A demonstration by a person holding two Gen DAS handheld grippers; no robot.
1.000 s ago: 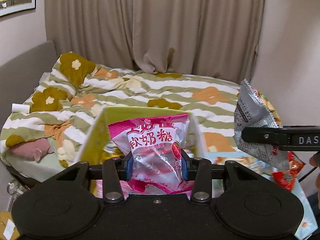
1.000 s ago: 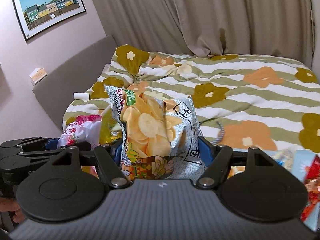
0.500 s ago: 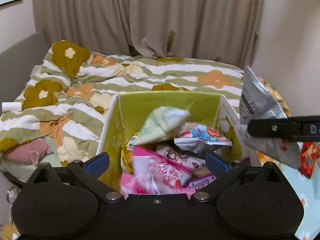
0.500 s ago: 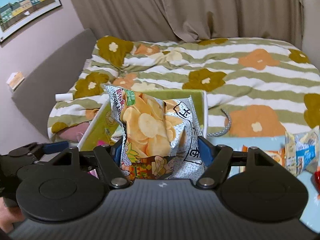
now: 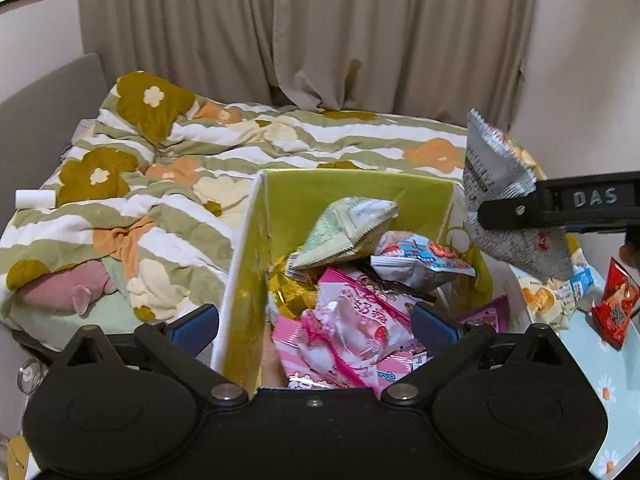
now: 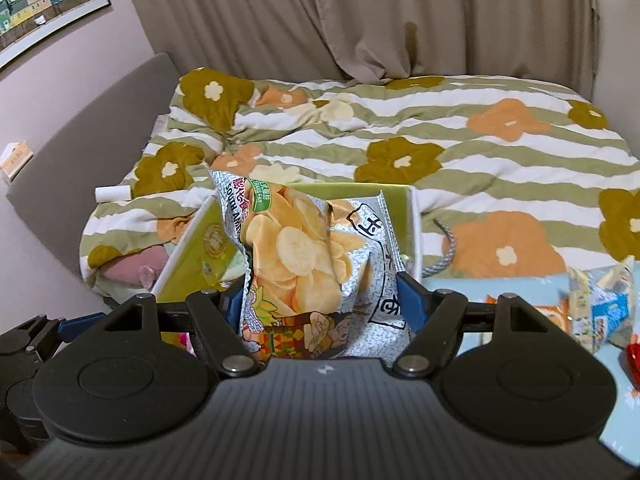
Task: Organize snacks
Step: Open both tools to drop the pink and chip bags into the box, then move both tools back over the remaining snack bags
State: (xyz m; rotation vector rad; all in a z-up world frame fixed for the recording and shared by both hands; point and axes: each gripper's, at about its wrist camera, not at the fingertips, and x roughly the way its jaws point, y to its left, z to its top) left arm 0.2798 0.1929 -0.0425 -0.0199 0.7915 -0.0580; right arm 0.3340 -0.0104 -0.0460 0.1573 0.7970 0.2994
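Green box already holds several packets; my left gripper hangs spread and empty over it, my right gripper clamps the chip bag above it, more snacks wait beside.

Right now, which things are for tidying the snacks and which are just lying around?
For the job: green box, pink candy bag, chip bag, red packet, left gripper, right gripper.

Just lying around: quilt, pink plush, curtain, picture.
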